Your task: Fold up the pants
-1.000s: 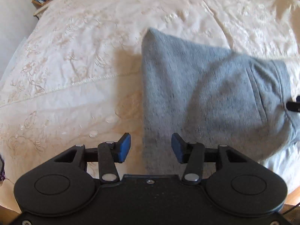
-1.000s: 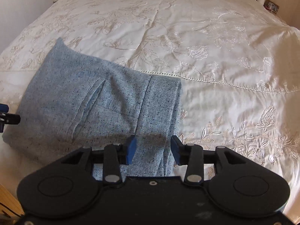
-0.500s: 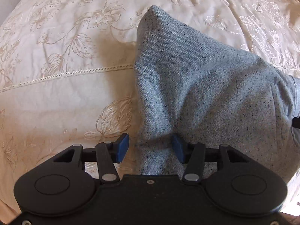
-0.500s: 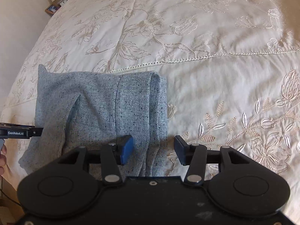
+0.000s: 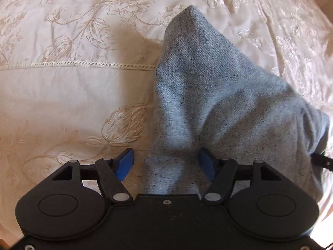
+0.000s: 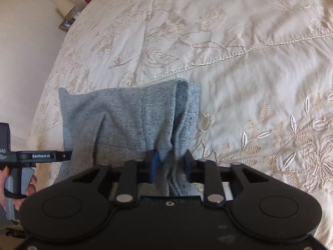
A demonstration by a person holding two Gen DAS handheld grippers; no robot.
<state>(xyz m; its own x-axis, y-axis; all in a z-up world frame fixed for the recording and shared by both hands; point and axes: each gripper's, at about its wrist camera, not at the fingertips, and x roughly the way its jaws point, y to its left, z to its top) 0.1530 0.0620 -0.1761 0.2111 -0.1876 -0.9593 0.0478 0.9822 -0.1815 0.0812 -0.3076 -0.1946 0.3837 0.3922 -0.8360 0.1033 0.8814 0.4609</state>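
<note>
Right wrist view, right gripper [image 6: 169,162] closing, pinching grey pants [image 6: 129,120] on the embroidered bedspread [image 6: 239,66], left gripper [image 5: 166,163] opening astride the pants' edge, ungripped.

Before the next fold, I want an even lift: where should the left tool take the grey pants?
Probably the near-left corner of the grey pants, from above, one finger on either side of the edge. The left tool, jaws opening, already straddles that edge, mirroring the right tool closing on the bunched near-right edge.

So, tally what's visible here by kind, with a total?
Grey pants: 1
Cream embroidered bedspread: 1
Handheld grippers: 2, the left gripper and the right gripper
Lamp: 1
Picture frames: 2
Total: 7
</note>
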